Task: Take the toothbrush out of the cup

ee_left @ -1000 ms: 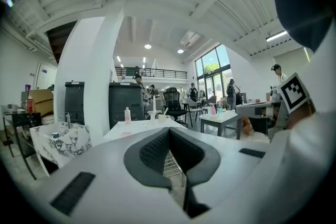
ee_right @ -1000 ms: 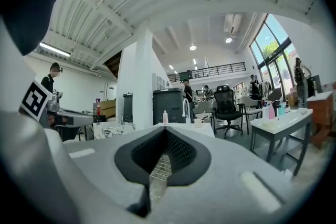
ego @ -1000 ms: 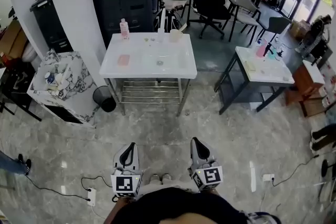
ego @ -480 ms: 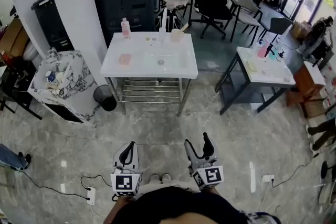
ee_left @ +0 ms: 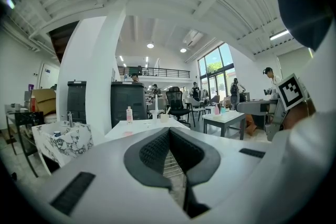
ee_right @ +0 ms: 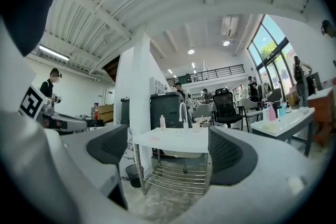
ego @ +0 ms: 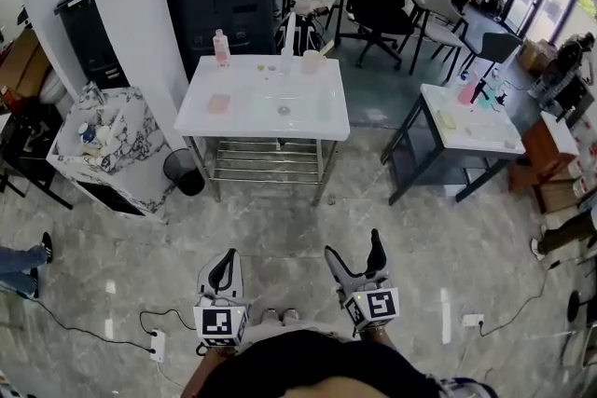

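Well ahead of the person, the toothbrush (ego: pixel 324 48) leans in the cup (ego: pixel 311 62) at the far edge of the white table (ego: pixel 252 115), along from a pink bottle (ego: pixel 221 48) (the brush is too small to show any detail). Both grippers are held low over the marble floor (ego: pixel 448 228), well apart from the table. The right gripper (ego: pixel 353 245) is opening, its jaws wide with nothing between them; the left gripper (ego: pixel 227 258) is clenched on nothing
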Tool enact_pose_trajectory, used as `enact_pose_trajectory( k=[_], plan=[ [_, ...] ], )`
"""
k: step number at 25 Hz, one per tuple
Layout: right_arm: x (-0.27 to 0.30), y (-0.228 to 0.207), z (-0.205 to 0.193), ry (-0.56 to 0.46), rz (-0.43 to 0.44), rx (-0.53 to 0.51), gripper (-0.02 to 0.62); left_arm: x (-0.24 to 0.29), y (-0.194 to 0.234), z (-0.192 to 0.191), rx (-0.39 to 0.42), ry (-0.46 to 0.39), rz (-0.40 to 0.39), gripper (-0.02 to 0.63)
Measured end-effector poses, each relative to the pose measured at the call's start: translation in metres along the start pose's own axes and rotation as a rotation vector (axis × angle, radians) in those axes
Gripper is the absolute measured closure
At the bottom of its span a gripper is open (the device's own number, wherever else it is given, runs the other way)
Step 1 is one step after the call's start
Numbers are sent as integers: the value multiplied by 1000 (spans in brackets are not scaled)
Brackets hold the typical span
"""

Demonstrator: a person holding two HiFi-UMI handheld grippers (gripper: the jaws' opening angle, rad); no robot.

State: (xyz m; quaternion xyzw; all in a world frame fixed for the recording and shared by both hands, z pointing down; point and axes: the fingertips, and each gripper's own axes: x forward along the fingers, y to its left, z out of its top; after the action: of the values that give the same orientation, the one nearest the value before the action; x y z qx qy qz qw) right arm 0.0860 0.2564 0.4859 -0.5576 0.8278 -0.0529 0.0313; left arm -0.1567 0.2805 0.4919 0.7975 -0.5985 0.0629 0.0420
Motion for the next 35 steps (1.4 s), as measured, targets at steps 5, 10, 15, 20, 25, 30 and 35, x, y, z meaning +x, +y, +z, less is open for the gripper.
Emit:
enact_pose_trajectory(
  k=[5,10,15,20,25,30,35],
  plan=[
    [7,-8,1,-13,34,-37,135,11,-1,-7,10,4,17,603],
    [14,-16,2,-26,57,-53,135,23,-8,-4,-9,-10,33,603],
    [26,-24,-2,-12,62,-55,135,33,-2,-6,30,15,40,603],
    [48,-38,-2,-18,79,-38,135,56,6,-4,41,8,45,603],
    [86,-60,-9,-22,45,-42,135,98,19,1,29,-18,36,603],
    [140,-76,-5,-12,46,-45,135,151,35,4,12,7,17,603],
    [200,-95,10,-40,38,-40,135,215,55,15,23,10,-6,603]
  ],
)
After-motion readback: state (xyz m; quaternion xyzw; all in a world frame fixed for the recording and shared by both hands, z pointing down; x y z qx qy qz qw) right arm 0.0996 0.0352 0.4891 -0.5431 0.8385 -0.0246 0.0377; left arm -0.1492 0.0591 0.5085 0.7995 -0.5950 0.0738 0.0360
